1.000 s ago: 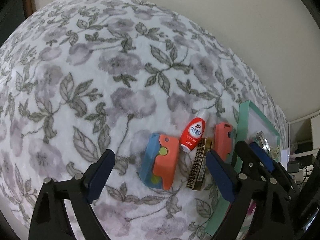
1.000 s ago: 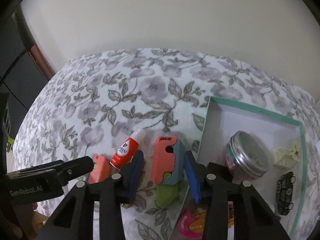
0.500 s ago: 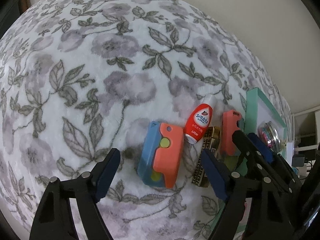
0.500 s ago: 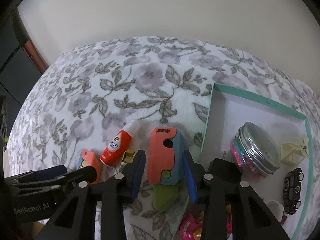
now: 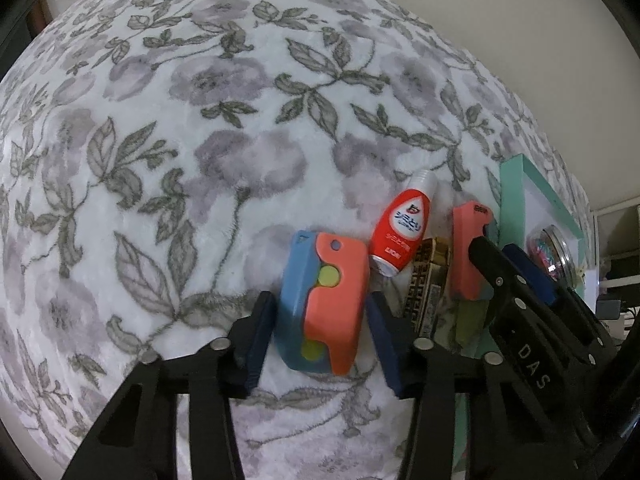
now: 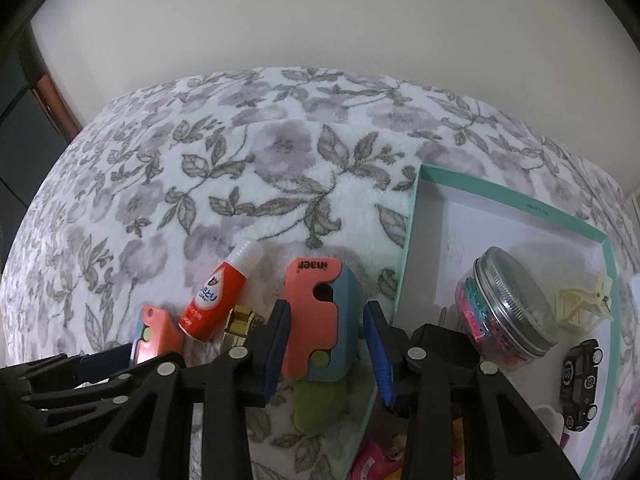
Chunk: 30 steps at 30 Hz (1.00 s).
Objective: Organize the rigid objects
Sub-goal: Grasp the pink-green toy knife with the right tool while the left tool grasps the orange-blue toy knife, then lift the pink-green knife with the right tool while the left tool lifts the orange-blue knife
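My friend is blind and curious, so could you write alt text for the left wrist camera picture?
Two black jaws with blue pads are closing around a blue-and-coral plastic gadget lying on a floral fleece blanket. To its right lie a red squeeze bottle, a gold patterned case and a teal-rimmed box.

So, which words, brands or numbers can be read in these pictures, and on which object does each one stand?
"LION": red bottle, near its bottom; the Japanese label above it is too blurred to read.
"DAS": black arm of the right gripper, seen from the left wrist.
Raised letters, upside down, on the coral and blue toy near the teal box: not surely readable.
Small print on the box's far rim: too small.
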Available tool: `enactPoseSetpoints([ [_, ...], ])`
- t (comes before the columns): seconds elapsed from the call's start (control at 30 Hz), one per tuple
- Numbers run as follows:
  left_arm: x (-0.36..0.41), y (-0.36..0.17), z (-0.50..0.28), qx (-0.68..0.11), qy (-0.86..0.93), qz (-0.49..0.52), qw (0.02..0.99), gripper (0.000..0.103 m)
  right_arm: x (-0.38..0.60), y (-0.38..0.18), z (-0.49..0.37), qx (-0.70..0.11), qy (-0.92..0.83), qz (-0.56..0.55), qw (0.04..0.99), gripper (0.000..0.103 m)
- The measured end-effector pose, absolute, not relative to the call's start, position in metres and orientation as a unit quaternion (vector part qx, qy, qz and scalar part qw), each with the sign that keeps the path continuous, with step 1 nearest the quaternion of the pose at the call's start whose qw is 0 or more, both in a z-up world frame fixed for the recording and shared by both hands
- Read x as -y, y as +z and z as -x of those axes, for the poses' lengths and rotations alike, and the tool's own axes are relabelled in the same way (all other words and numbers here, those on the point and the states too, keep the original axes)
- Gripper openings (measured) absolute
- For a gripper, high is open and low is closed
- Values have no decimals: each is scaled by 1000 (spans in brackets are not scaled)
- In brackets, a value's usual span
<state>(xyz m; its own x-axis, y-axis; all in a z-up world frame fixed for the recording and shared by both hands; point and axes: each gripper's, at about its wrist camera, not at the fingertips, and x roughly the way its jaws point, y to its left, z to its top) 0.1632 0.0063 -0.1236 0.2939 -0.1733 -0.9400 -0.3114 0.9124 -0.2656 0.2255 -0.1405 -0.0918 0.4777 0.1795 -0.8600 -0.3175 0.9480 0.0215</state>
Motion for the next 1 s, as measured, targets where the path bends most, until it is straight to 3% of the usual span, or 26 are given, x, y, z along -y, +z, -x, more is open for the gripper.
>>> enactPoseSetpoints([
  [1.0, -58, -125, -172, -573, 68, 241, 780, 46, 123, -99, -227, -503, 137, 97, 848, 43],
])
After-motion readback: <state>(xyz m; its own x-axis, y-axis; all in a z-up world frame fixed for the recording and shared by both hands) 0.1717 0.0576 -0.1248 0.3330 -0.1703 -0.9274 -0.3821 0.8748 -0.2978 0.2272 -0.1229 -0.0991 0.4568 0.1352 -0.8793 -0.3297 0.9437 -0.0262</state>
